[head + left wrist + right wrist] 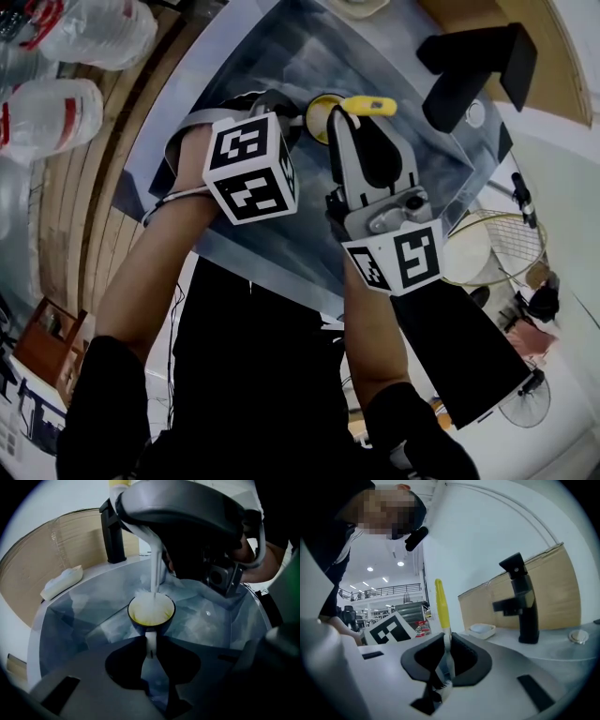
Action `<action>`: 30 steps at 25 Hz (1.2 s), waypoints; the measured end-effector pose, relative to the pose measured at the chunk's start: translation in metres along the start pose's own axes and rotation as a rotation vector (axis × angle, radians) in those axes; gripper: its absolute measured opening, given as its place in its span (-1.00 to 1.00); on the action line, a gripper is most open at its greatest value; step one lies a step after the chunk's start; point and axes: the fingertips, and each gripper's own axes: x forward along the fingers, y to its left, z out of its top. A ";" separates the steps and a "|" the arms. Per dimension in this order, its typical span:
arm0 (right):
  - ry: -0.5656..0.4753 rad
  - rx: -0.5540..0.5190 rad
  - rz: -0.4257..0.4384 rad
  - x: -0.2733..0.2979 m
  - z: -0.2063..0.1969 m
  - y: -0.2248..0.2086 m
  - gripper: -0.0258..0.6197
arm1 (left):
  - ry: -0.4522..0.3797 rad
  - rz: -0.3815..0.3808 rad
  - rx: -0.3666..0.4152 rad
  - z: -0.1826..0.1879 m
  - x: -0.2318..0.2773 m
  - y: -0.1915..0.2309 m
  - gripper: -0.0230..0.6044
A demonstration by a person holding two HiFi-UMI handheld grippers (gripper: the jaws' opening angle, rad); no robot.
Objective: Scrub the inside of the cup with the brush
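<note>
Cup [148,617] x1, yellow inside, upright in sink [70,620], handle pinched by left gripper [151,645], jaws narrow, brush [440,604] x1, yellow end up, clamped in right gripper [446,641], bristle end down in cup mouth, black tap [522,602] x1, white dish [482,630] x1 by tap.

Head view: cup [318,119] mostly hidden, rim sliver at 9 o'clock of right hand-held gripper [359,127]. Brush [155,576] bristles blurred inside cup.

Ahead of left claw [151,651], right claw [444,665] and brush [156,571] occupy space above cup [151,612]. Sink [79,620] floor either side clear; faucet [112,534] beyond, left.
</note>
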 end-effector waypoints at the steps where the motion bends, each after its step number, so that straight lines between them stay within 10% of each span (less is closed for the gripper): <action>1: -0.014 -0.018 -0.012 -0.002 0.007 -0.002 -0.75 | 0.000 -0.006 -0.002 -0.001 0.000 -0.001 -0.67; 8: -0.147 -0.204 0.003 -0.006 0.062 0.003 -0.77 | -0.001 -0.032 -0.019 -0.004 -0.004 -0.008 -0.67; 14: -0.034 -0.199 -0.007 0.005 0.002 -0.003 -0.77 | -0.009 -0.037 -0.037 -0.006 -0.005 -0.012 -0.67; 25: -0.060 -0.306 -0.029 -0.028 0.062 0.003 -0.77 | -0.008 -0.044 -0.026 -0.004 -0.004 -0.016 -0.68; 30: 0.015 -0.282 -0.037 -0.023 0.026 -0.006 -0.77 | -0.008 -0.036 -0.051 -0.004 -0.003 -0.017 -0.68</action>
